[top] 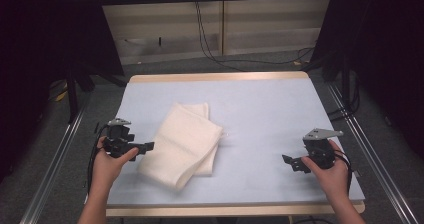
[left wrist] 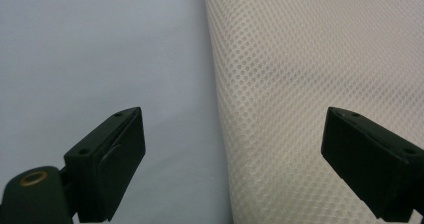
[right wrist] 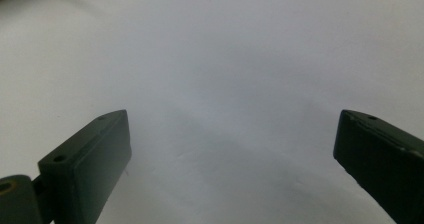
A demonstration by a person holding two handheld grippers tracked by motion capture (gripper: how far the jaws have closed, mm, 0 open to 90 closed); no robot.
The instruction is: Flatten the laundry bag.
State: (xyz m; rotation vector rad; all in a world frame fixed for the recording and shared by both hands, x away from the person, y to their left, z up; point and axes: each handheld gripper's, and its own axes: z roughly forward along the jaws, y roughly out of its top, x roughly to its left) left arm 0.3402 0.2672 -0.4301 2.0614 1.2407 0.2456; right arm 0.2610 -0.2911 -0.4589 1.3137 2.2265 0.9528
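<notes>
the table point(top: 280, 109) carries a smooth, matte, pale blue-grey cover with a wooden edge at the far side. on its left half lies a cream towel point(top: 185, 144), folded into a long soft rectangle, set slanted, with one layer showing under the other at the right side. in the left gripper view the towel point(left wrist: 320, 84) has a fine honeycomb weave of small round cells, so it should be light and easy to crease.

the left gripper point(top: 142, 147) is just at the towel's left edge, jaws spread wide, holding nothing; one jaw is over the towel and the other over bare table. probably the step is to take this edge. it is better to go low, close on all layers together, and not push the cloth.

the right gripper point(top: 291, 162) is well apart on the right, also released, over bare table.
</notes>
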